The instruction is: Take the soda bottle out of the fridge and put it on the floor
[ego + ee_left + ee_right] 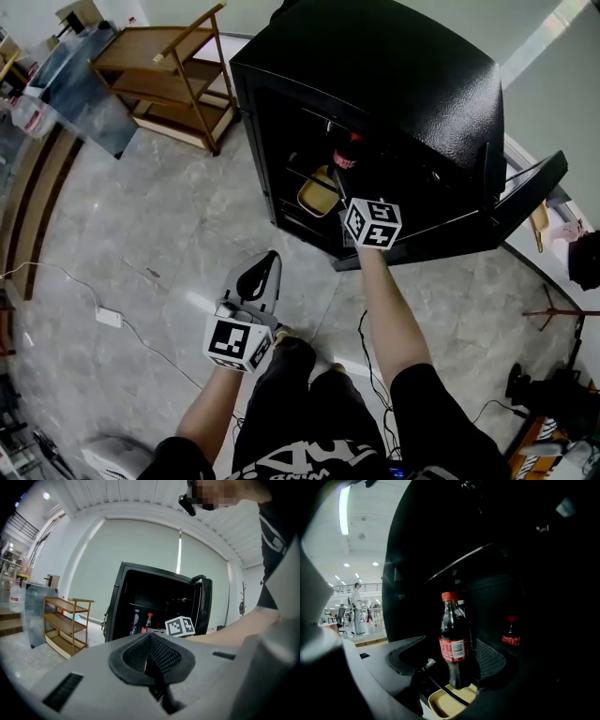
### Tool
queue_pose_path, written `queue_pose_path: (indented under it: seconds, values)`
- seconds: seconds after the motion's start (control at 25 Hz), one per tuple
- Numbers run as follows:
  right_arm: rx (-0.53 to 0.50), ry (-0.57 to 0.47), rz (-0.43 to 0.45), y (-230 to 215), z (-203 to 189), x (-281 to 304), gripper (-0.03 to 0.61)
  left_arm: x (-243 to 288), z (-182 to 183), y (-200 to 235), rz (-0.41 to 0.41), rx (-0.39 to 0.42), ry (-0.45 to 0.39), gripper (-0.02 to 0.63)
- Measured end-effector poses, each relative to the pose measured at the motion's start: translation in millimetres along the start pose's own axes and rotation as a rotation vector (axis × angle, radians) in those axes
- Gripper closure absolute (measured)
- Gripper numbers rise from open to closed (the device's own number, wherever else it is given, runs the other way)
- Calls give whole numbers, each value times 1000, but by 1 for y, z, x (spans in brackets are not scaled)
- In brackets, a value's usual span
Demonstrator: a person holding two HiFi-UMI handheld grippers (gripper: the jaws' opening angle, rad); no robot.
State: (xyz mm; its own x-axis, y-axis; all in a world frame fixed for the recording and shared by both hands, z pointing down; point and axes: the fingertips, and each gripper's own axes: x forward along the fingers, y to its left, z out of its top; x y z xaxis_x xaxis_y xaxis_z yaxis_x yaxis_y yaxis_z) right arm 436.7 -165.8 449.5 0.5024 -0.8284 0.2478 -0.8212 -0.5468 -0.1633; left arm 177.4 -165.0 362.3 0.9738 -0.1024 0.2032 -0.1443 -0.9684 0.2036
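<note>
The black fridge [375, 84] stands open on the floor. Inside it a dark soda bottle [454, 644] with a red cap and red label stands upright; its red cap [349, 150] also shows in the head view. My right gripper [450, 663] reaches into the fridge, open, with the bottle between its jaws: the right pad lies close against it and the left pad stands apart. My left gripper [267, 267] hangs low over the floor in front of the fridge, shut on nothing, and in its own view the left gripper [151, 656] faces the fridge.
A yellow tray [450, 700] lies on the shelf below the bottle. A second red-labelled bottle [511, 634] stands deeper inside. The fridge door [525, 192] swings open to the right. A wooden shelf unit [173, 80] is at the left, and a white adapter [109, 317] with cable lies on the floor.
</note>
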Motion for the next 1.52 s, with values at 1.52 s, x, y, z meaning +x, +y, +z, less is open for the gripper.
queue_pose_path:
  seconds: [1.52]
  values:
    - [-170, 48, 147, 53, -26, -12, 258, -57, -32, 3, 108, -58, 34, 606]
